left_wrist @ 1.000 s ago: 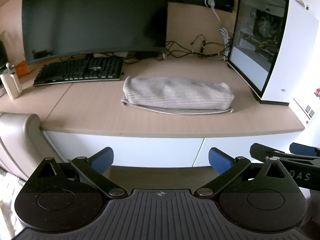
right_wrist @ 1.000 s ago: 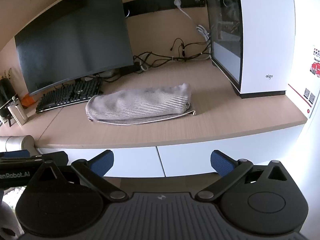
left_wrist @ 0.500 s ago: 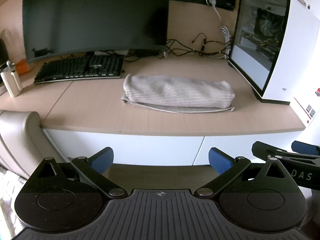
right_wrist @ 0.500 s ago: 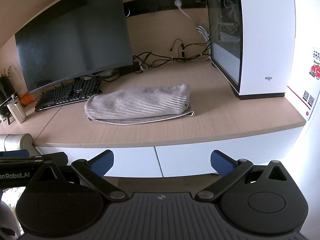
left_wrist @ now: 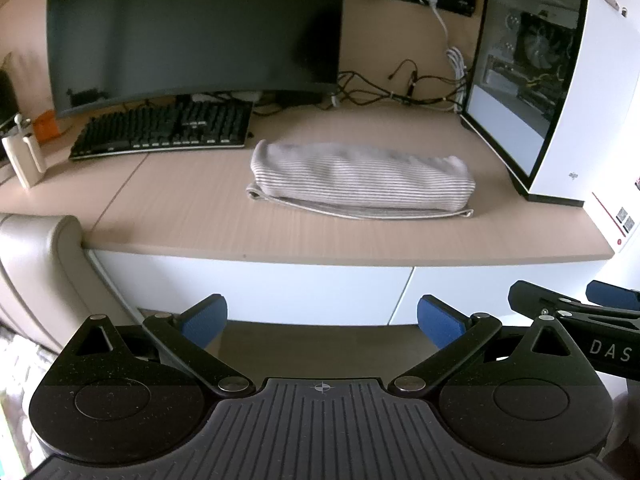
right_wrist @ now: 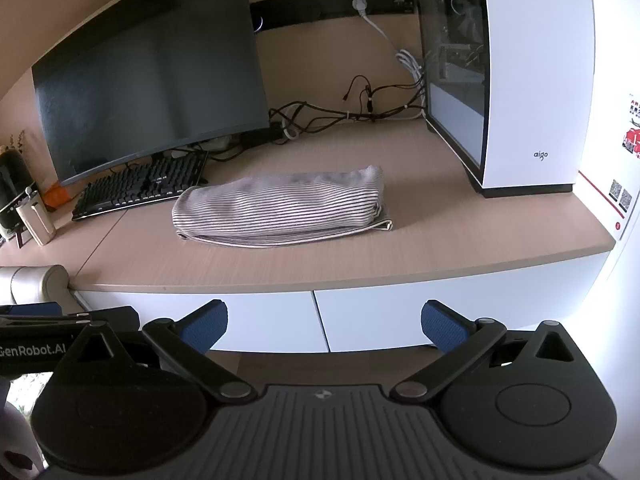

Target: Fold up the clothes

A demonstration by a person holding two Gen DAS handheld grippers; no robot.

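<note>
We hold both grippers, left (left_wrist: 322,318) and right (right_wrist: 324,320), wide open and empty, well short of the folded striped garment (left_wrist: 360,182); we should approach its ends low and level.

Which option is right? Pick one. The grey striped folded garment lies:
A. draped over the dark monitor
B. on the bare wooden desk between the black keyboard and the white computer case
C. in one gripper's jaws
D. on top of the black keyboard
B: the grey striped folded garment rests flat on the light wooden desk, right of the black keyboard and left of the white computer case, untouched by either gripper.
</note>
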